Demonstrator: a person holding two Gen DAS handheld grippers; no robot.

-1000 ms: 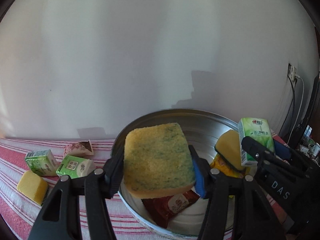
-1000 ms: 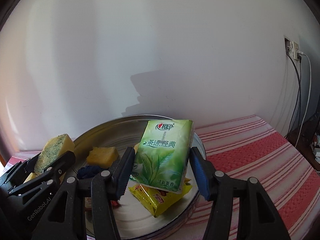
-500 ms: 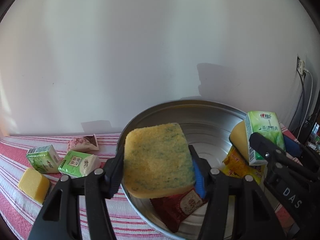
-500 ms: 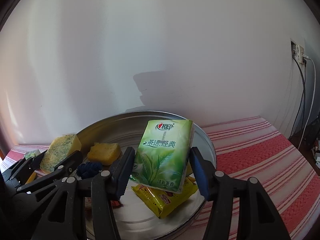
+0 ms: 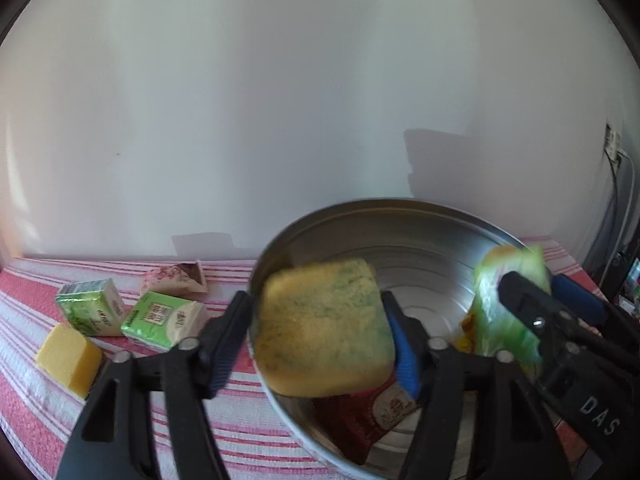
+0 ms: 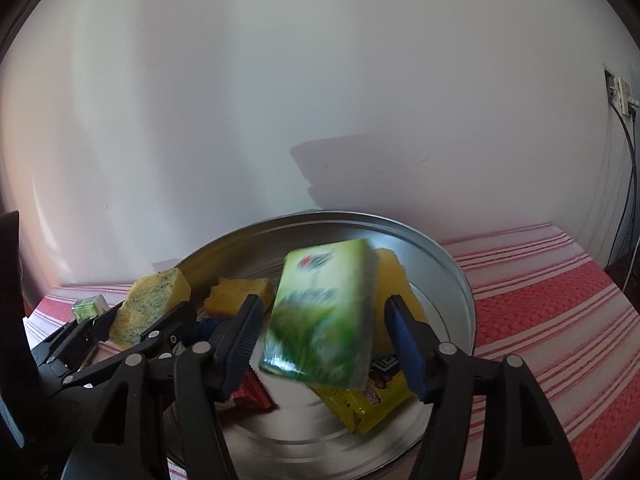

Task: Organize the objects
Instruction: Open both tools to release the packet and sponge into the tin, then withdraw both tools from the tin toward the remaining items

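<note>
Green-flecked sponge [image 5: 324, 328] sits blurred between the left gripper [image 5: 320, 340] fingers over the metal basin [image 5: 432, 240]; jaws have just been opening, pads look off it on the left side. Green tissue pack [image 6: 324, 316], also blurred, is between the right gripper [image 6: 324, 340] fingers, whose jaws have just been opening too, gaps visible both sides. Basin holds a red packet [image 5: 360, 412], yellow packet [image 6: 360, 404], yellow sponge [image 6: 240, 294]. At 9 o'clock of the basin on the striped cloth [image 5: 240, 420]: two green packs [image 5: 92, 312], a yellow block [image 5: 70, 354].
</note>
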